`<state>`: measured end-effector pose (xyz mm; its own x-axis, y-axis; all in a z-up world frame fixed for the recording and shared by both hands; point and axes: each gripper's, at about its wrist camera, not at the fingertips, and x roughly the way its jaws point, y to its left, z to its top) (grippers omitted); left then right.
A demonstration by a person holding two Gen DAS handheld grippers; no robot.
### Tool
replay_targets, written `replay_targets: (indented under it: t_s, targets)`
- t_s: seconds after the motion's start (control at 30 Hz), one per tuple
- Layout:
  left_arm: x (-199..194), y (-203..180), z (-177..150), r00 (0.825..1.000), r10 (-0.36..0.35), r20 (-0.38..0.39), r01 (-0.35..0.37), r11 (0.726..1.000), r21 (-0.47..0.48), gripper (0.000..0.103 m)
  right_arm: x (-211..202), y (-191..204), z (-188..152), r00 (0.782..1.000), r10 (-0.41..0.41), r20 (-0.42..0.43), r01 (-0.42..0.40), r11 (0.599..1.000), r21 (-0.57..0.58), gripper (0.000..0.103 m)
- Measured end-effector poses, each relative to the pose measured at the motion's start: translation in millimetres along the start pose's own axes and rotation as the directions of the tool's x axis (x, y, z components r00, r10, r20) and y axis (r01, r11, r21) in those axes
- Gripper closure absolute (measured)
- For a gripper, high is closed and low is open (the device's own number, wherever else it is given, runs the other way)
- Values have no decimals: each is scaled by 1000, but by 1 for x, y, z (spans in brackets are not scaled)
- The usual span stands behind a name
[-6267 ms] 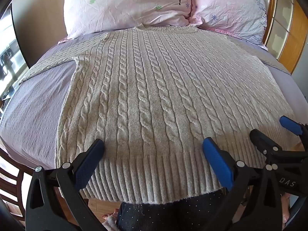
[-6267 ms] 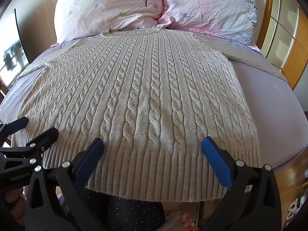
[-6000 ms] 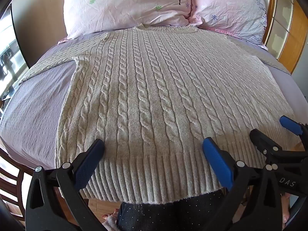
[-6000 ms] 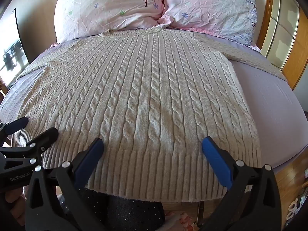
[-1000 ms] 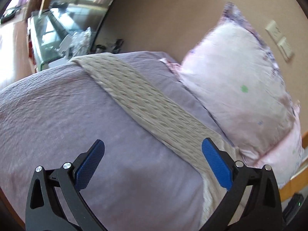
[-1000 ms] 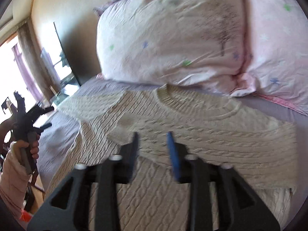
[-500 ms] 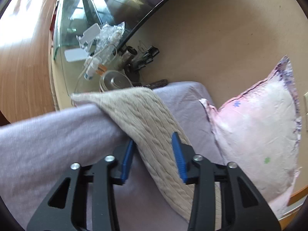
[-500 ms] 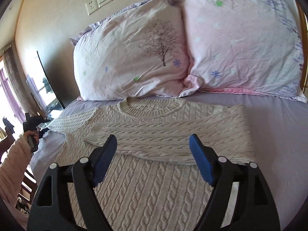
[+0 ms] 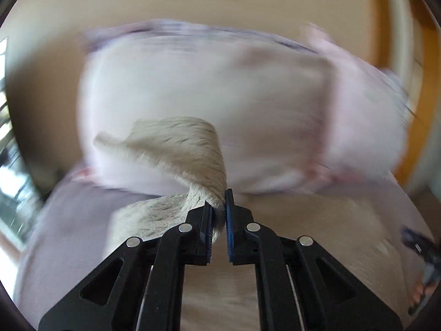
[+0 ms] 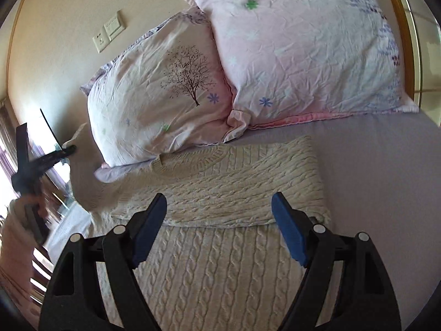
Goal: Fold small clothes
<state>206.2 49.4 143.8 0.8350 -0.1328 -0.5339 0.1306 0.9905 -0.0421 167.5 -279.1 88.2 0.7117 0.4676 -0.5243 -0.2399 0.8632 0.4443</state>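
Pinching the sleeve [image 9: 176, 149] in your left tool [image 9: 219, 212], keep it flat across the sweater [image 10: 220, 270]; your right tool [image 10: 219, 229] is hanging wide open, empty.

The sweater [image 10: 220, 193] is cream with a cable-knit pattern. The sheet [image 10: 372, 179] is plain lilac. Both pillows [image 10: 303, 55] are pale pink with small blue and green flowers; one carries a dark tree print. The grippers are black with blue pads [image 10: 289, 237].
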Motion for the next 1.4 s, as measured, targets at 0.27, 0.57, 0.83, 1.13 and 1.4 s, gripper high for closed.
replay_targets:
  t_s: [0.27, 0.57, 0.83, 1.13, 1.4]
  targets:
    - [22, -115, -73, 976, -148, -159, 176, 968, 178, 63, 16, -36, 2, 993, 22, -115, -4, 987, 159, 34]
    - [-69, 3, -113, 996, 5, -91, -4, 1000, 11, 42, 97, -56, 37, 976, -51, -210, 109, 956, 272, 55]
    - [-93, 60, -164, 977, -44, -209, 15, 990, -141, 42, 110, -67, 38, 983, -18, -184, 71, 956, 284, 103]
    - [-93, 51, -182, 963, -145, -225, 105, 978, -181, 37, 68, -74, 35, 984, -107, -143, 144, 948, 283, 80]
    - [-104, 52, -191, 961, -150, -231, 105, 975, -196, 31, 105, -56, 15, 961, -127, -247, 176, 967, 186, 95]
